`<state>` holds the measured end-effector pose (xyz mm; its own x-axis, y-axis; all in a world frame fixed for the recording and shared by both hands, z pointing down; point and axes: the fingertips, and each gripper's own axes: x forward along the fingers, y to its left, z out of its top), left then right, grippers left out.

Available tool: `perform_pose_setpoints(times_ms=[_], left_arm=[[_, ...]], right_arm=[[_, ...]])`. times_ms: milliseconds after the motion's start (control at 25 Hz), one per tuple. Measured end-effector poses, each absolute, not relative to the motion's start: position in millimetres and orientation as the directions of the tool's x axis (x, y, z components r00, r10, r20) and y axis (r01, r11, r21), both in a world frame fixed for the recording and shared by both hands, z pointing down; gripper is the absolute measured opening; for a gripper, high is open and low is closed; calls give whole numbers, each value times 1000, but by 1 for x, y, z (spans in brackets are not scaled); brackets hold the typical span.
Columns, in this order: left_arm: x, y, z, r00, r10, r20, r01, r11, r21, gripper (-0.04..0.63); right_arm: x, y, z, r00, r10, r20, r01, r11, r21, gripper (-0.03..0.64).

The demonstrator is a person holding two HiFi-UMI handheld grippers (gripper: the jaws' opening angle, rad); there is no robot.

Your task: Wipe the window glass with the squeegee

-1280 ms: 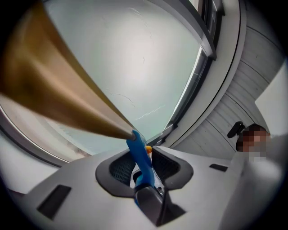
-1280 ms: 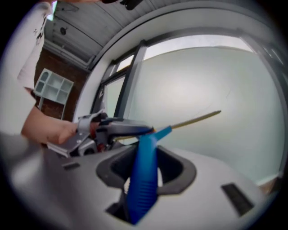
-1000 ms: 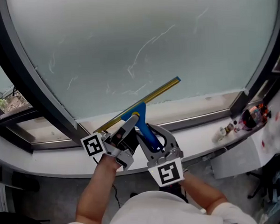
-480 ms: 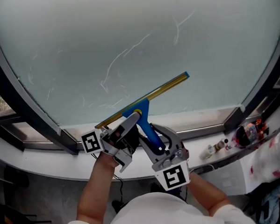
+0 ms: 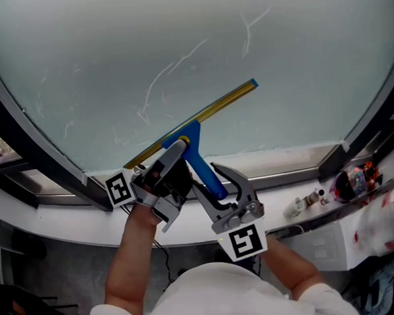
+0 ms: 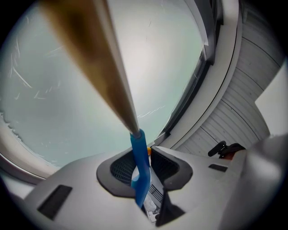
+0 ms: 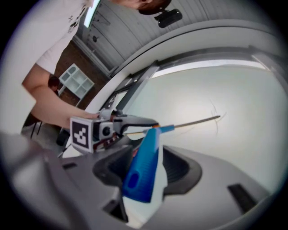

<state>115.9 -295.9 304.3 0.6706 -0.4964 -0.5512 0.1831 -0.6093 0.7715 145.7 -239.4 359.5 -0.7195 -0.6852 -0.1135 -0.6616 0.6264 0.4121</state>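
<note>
The squeegee [image 5: 211, 110] lies slantwise against the window glass [image 5: 178, 42], with its brass blade rising to the far right and its blue handle running near. The right gripper [image 5: 215, 183] is clamped on the handle. The left gripper [image 5: 178, 149], just left of it, grips the blue neck below the blade; its jaws are partly apart and have just closed a little further. A dark frame [image 5: 48, 151] bounds the glass at left. Small bottles [image 5: 304, 200] stand on the white sill [image 5: 283, 161] at right.
</note>
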Motion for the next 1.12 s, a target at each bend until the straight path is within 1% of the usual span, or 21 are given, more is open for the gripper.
perform_pose_setpoints(times_ms=[80, 160, 240, 320, 400, 560, 640, 840, 1120], left_arm=[[109, -293, 301, 672, -483, -561, 200, -612, 765, 117], [101, -288, 299, 682, -468, -561, 208, -612, 763, 115], [90, -284, 300, 685, -469, -557, 208, -608, 766, 115], [77, -281, 302, 676, -483, -556, 194, -611, 767, 115], [67, -277, 304, 672, -499, -547, 140, -639, 756, 115], [48, -269, 303, 667, -537, -516, -64, -731, 679, 160], [40, -266, 299, 656, -540, -527, -93, -751, 654, 172], [35, -255, 297, 618, -532, -579, 21, -726, 688, 152], [59, -245, 300, 608, -506, -611, 177, -664, 726, 103]], right_arm=[[139, -238, 355, -727, -673, -137, -672, 656, 343, 201], [130, -234, 354, -737, -662, -140, -666, 673, 322, 200], [117, -230, 353, -737, -660, -146, -670, 684, 288, 186], [107, -227, 350, -739, -655, -157, -673, 711, 203, 170], [99, -225, 347, -747, -646, -157, -664, 737, 125, 164], [85, -217, 344, -760, -633, -147, -639, 770, -10, 163], [79, -212, 341, -762, -631, -149, -634, 773, -32, 163], [74, -203, 337, -752, -643, -144, -655, 753, 63, 163], [84, -209, 325, -677, -704, -215, -735, 663, 145, 160]])
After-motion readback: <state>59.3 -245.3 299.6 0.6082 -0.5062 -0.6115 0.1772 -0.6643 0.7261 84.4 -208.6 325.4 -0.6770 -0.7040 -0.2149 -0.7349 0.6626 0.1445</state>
